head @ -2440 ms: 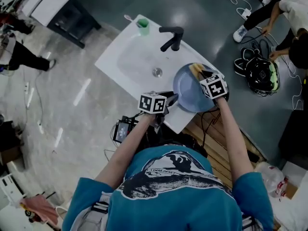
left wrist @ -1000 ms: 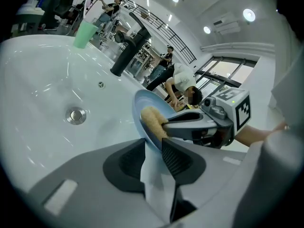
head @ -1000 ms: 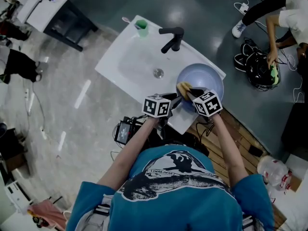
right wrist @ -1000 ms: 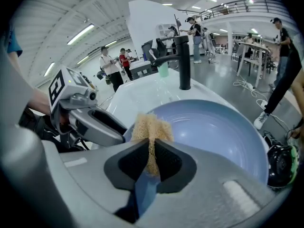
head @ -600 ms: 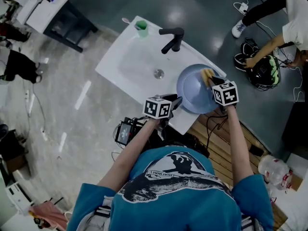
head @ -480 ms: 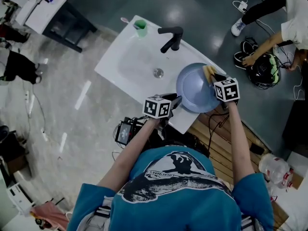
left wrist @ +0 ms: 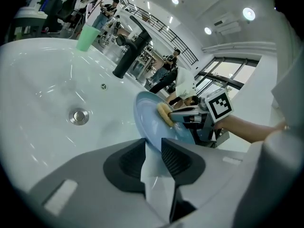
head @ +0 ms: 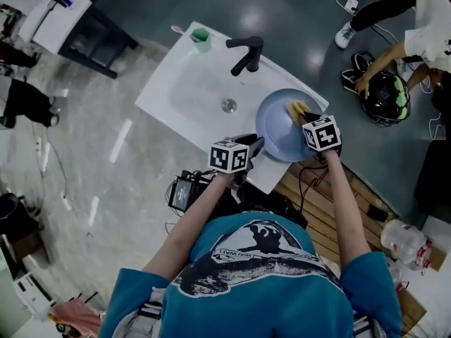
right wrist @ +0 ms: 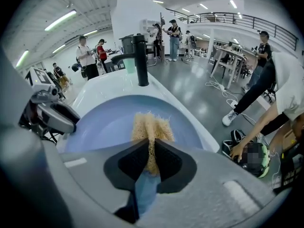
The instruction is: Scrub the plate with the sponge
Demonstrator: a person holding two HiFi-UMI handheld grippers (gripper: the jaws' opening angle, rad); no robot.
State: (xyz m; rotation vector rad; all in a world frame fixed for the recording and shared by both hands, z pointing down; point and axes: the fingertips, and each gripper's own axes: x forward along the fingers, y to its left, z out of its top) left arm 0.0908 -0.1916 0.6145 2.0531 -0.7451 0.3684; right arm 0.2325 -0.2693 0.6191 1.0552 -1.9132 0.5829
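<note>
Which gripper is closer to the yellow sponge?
Right. The right gripper is clamped on the sponge, pressing it on the plate. The left gripper grips the plate's near rim, apart from the sponge.

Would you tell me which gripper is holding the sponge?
The right gripper, jaws shut on the yellow sponge against the blue plate; the left gripper clamps the plate's rim.

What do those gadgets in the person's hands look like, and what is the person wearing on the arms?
Both tools are grey: the left gripper and right gripper each end in two tongs lined with black ribbed pads. On each sits a white cube printed with black square markers. The person wears a teal T-shirt with short sleeves; the forearms are bare.
</note>
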